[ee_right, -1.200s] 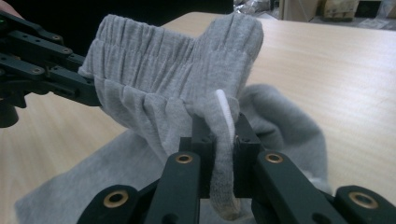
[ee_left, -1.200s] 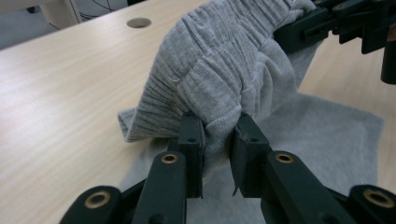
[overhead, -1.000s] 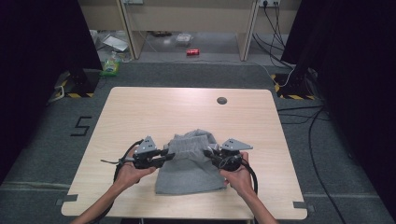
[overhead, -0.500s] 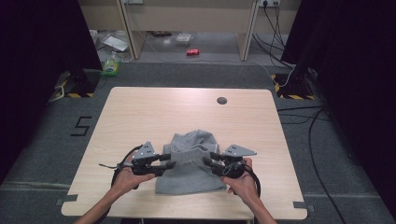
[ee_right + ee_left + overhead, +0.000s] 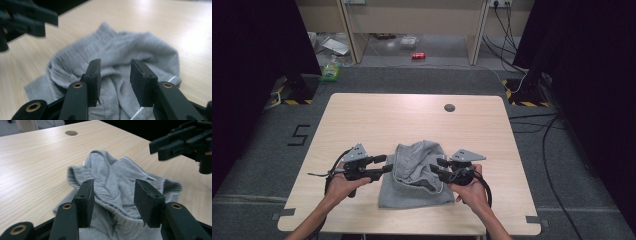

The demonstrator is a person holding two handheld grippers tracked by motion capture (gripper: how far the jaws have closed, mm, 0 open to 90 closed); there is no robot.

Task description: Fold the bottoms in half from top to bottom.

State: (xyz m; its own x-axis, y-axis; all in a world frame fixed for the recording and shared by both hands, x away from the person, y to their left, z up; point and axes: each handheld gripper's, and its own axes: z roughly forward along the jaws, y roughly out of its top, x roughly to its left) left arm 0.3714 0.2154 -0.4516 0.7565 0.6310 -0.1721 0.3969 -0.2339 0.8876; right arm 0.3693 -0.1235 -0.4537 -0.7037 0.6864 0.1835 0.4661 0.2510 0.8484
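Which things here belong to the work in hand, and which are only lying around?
In the work:
- grey garment, bunched on the table
- left gripper, open beside it
- right gripper, open beside it

Lying about:
- red can on the floor
- green bottle on the floor
- cables on the floor

High view looks down from above; both claw views sit low, close, sharing the grey garment point(image 5: 414, 175).

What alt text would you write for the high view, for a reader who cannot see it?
A crumpled grey garment lies near the front of a light wooden table. Two hands hold black tongs, the left tongs and right tongs, open on either side of it, with no cloth held.
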